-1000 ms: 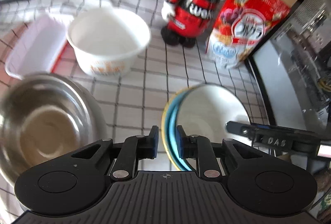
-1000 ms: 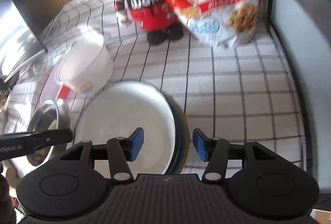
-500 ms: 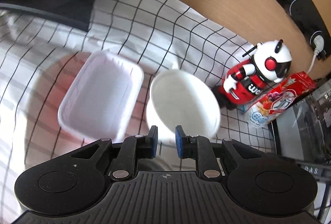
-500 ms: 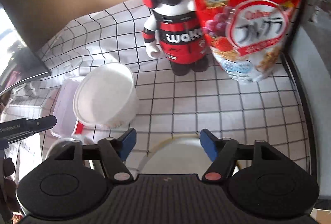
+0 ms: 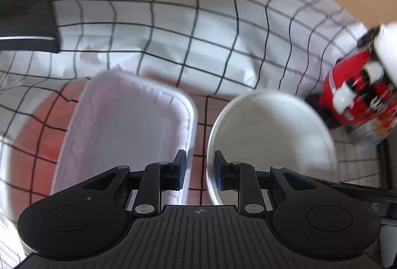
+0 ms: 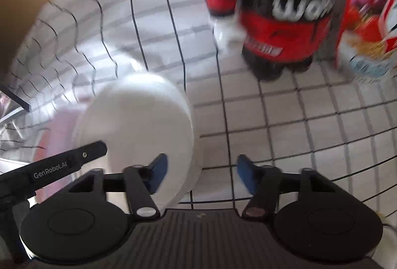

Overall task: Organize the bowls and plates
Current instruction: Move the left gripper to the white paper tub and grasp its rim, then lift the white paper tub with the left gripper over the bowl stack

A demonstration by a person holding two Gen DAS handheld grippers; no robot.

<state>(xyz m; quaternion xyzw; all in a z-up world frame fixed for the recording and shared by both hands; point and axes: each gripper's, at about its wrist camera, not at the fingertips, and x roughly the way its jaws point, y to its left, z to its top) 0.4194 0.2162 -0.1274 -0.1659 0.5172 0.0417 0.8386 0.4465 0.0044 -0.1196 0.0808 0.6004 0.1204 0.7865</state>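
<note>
Straddling white bowl [image 5: 270,135] rim, left gripper [image 5: 199,169] seemingly parted | right gripper [image 6: 202,173] wide apart beside it

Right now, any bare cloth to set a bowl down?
Yes: checked cloth right of the white bowl, in front of the robot toy and cereal bag. Crowded left: white tray sits close beside the bowl.

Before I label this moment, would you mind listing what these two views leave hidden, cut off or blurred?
- Left wrist view: the left tongs cover the near ends of the rectangular tray and the round white bowl.
- Left wrist view: the toy robot figure is blurred and cut by the right edge.
- Right wrist view: the cereal bag is blurred; the top edge crops the figure's head.
</note>
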